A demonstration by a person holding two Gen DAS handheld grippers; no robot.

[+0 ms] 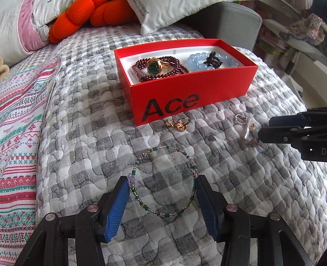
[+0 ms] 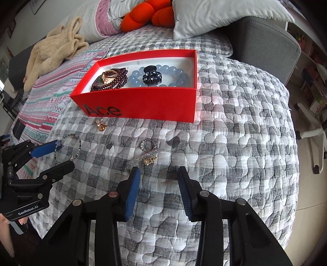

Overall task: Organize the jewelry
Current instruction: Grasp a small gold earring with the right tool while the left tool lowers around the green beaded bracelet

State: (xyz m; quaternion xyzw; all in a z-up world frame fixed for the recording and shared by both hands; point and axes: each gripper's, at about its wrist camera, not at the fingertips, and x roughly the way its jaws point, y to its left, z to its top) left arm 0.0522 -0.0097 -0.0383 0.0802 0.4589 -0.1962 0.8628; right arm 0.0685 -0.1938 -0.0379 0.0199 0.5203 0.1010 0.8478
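Note:
A red "Ace" box [image 1: 173, 96] [image 2: 143, 102] sits on the quilt and holds a dark red bead bracelet [image 1: 163, 69], a gold ring with a green stone [image 1: 154, 65], a pale blue bead bracelet [image 1: 196, 60] and a black hair claw [image 2: 152, 76]. A thin green and purple beaded bracelet [image 1: 163, 180] [image 2: 70, 147] lies on the quilt between the fingers of my open left gripper [image 1: 163, 184], touching both pads. Gold earrings [image 1: 179, 123] [image 2: 101, 124] lie before the box. A ring [image 2: 146, 144] and sparkly pieces [image 2: 149, 157] lie just ahead of my open, empty right gripper [image 2: 159, 174].
Grey checked quilt [image 2: 235, 143] covers the bed, dropping off at the right. A striped blanket [image 1: 18, 122] lies at the left. Pillows [image 2: 214, 16], an orange cushion [image 2: 147, 14] and a beige garment [image 2: 55, 51] lie behind the box. A grey headboard [image 2: 271, 41] stands far right.

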